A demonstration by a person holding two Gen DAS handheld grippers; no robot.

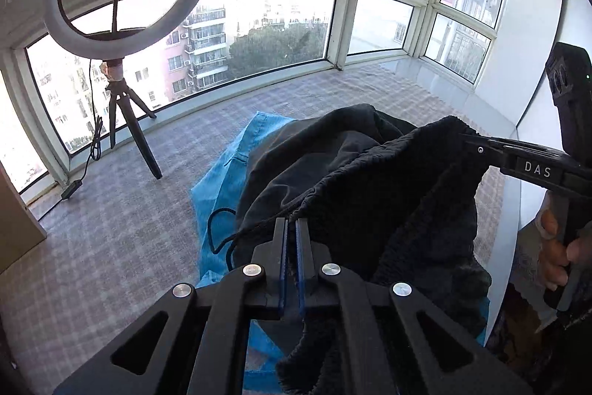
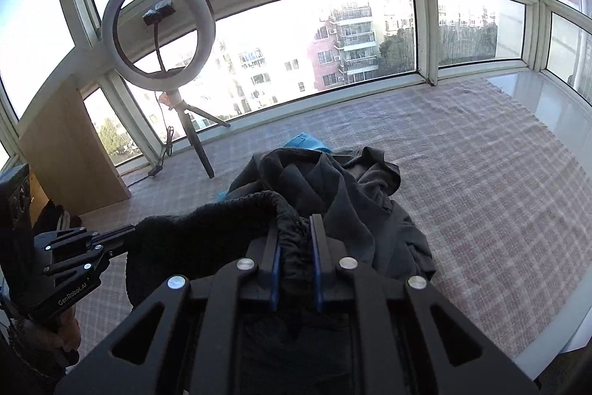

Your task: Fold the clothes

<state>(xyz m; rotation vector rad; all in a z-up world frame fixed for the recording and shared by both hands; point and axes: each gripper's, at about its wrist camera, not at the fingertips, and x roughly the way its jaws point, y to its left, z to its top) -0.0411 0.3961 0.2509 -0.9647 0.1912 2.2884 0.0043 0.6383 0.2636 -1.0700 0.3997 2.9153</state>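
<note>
Both grippers clench one black garment (image 1: 388,195) by its waistband, left gripper (image 1: 291,228) near, right gripper (image 2: 296,228) beside it, above the checked cloth (image 2: 481,173) and a blue garment (image 1: 229,180).

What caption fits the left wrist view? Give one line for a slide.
Left gripper and right gripper pinch a black ribbed knit garment above a blue cloth.

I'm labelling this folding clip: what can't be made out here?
- What kind of garment the black ribbed garment is: bunched between both jaws, both views.
- Blue cloth: mostly buried under the dark grey garment.
- Left wrist view: hand on the right gripper cut off by the edge.
</note>
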